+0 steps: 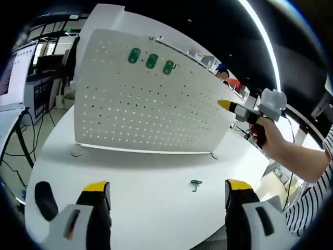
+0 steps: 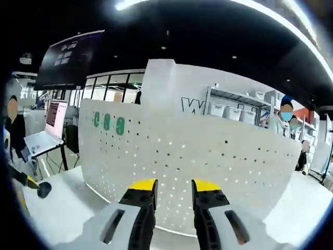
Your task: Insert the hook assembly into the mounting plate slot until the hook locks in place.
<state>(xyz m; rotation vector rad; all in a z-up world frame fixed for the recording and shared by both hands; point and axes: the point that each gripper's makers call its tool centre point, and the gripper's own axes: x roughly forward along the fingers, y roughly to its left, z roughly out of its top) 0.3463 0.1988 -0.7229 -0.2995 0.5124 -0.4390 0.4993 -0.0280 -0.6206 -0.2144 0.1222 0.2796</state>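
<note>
Left gripper view: the left gripper (image 1: 167, 194) hangs low over the white counter (image 1: 140, 172), its jaws spread wide with nothing between them. A small green hook (image 1: 195, 184) lies loose on the counter between the jaw tips and the foot of the upright white pegboard (image 1: 145, 112), clear of both. Three green hooks (image 1: 151, 60) already sit in a row near the board's top edge. The right gripper (image 1: 229, 105), in a person's hand (image 1: 268, 136), is up by the board's far end.

Right gripper view: the right gripper (image 2: 174, 186) faces the pegboard (image 2: 208, 156) close up, jaws nearly closed with only a narrow gap; they look empty, though something very thin would be hard to make out here. The three mounted hooks (image 2: 107, 122) show toward the board's left.

The step in hand looks like fetching the loose hook. Next, the left jaws need to lower around it and close, then carry it to an open hole.
</note>
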